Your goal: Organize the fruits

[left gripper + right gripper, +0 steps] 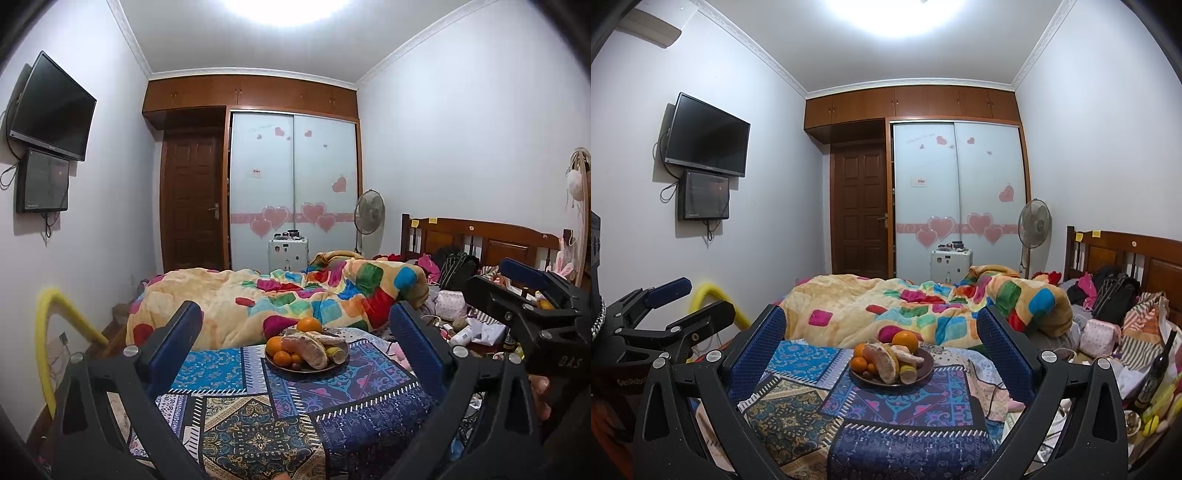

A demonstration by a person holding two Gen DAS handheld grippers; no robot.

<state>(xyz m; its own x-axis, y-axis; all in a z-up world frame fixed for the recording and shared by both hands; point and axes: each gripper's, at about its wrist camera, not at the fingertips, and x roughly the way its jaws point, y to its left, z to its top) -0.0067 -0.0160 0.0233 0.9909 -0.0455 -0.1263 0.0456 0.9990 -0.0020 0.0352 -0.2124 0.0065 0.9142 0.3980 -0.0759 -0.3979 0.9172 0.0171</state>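
All the fruit I can make out sits together on one dark plate (274,364), a little below the middle of both views, resting on the patterned cloth (258,417) that covers the low surface in front of the bed. Several oranges (309,325) are there, the largest at the far rim and smaller ones at the left edge, with peeled pomelo pieces (306,350) heaped across the middle and something yellowish at the right rim that I cannot name. No fruit lies loose on the cloth around the plate.

The left gripper (295,339) hangs short of the plate, its blue-padded jaws spread wide with nothing between them. The right gripper (881,343) does the same: jaws wide apart, empty, the plate framed in the gap. Neither touches the fruit.

As for progress, this scene suits two readings. The fruit gathered on one plate is what a finished tidy-up would leave; it is equally a mixed heap waiting to be sorted. The heap looks jumbled rather than grouped by kind, but I cannot say which stage this is.
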